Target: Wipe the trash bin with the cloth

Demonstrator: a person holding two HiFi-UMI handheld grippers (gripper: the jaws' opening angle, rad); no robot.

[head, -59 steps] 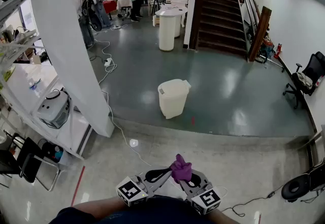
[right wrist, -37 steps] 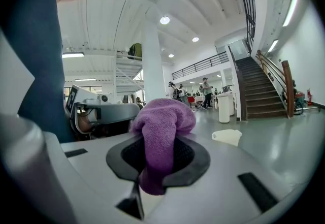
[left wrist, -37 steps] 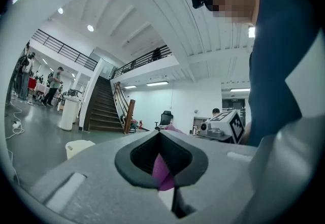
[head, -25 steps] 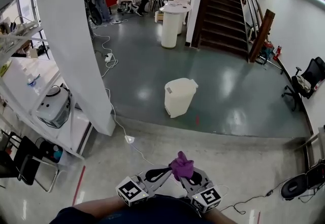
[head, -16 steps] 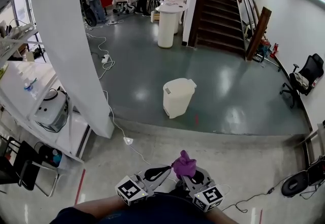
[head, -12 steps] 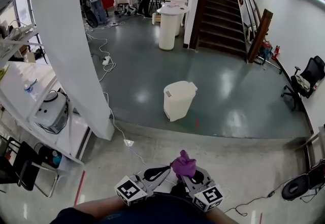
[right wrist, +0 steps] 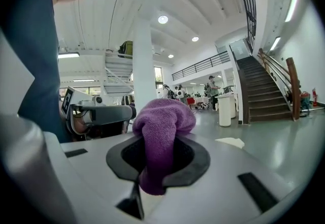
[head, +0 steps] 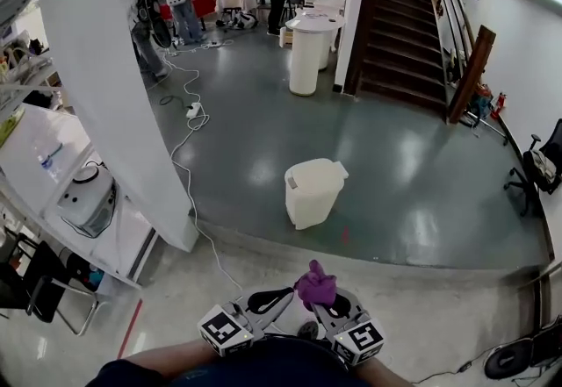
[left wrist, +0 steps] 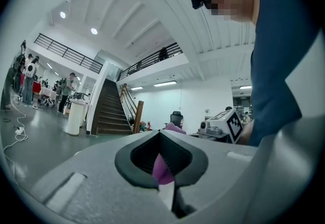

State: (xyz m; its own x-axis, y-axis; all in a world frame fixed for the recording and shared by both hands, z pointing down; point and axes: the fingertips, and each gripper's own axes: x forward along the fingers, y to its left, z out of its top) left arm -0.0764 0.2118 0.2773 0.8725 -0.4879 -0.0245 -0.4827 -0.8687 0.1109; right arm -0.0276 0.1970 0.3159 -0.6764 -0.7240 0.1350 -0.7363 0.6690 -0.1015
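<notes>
The cream trash bin point(head: 312, 192) with a lid stands on the dark green floor some way ahead of me; its pale top also shows small in the right gripper view point(right wrist: 229, 142). Both grippers are held low against my body. My right gripper point(head: 318, 293) is shut on the purple cloth point(head: 314, 283), which bulges up out of its jaws point(right wrist: 161, 126). My left gripper point(head: 285, 295) is shut, its tip right beside the cloth. A purple sliver point(left wrist: 162, 166) shows in the slit of its jaws; whether it is pinched there is unclear.
A big white column point(head: 114, 87) rises at the left, a white cable point(head: 189, 126) trailing past its base. Shelves with a rice cooker point(head: 86, 201) lie left of it. A white round stand point(head: 307, 60), dark stairs point(head: 395, 25) and several people point(head: 176, 3) are beyond.
The view has shifted forward and the bin sits slightly nearer and lower in it. Both grippers keep the same pose, the cloth still in the right one.
</notes>
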